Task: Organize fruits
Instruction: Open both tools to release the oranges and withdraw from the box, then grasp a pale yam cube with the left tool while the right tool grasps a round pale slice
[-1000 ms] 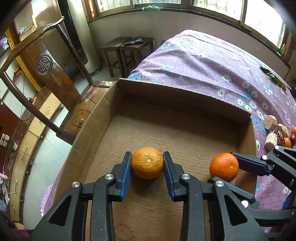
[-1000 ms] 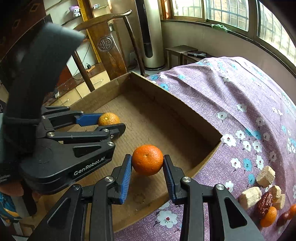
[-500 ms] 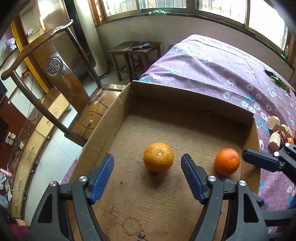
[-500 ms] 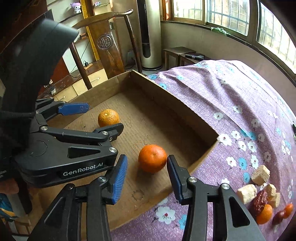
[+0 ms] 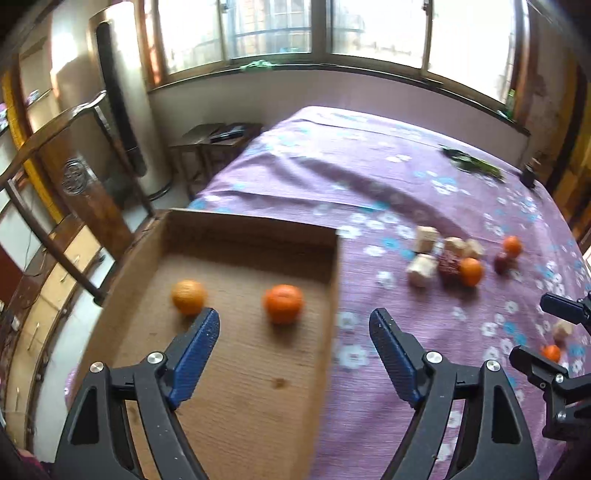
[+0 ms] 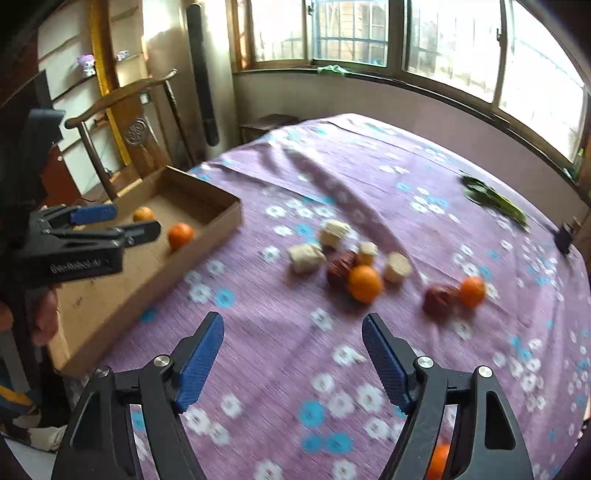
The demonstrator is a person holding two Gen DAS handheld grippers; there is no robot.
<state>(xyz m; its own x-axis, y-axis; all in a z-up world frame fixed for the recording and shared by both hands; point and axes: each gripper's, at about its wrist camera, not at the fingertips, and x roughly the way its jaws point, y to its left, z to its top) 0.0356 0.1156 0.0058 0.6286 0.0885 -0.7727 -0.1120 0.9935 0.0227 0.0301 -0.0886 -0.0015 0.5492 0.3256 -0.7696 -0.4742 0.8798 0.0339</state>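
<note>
Both grippers pulled back off the oranges (image 5: pixel 283 303), fingers (image 6: pixel 201 363) just spread empty, purple floral cloth (image 6: pixel 369 177), windows (image 5: pixel 369 29) behind.

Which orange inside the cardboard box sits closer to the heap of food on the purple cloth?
The deeper-coloured orange, beside the cardboard box wall that faces the heap. The paler orange lies further across the box floor.

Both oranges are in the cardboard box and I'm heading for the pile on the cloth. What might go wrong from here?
1. In the pile, the orange touches a dark red fruit and pale blocks; open jaws of the right gripper may catch or scatter them.
2. Both views are blurred, so aim may be off.
3. A small orange sits half hidden under the right gripper's finger, easily missed.
</note>
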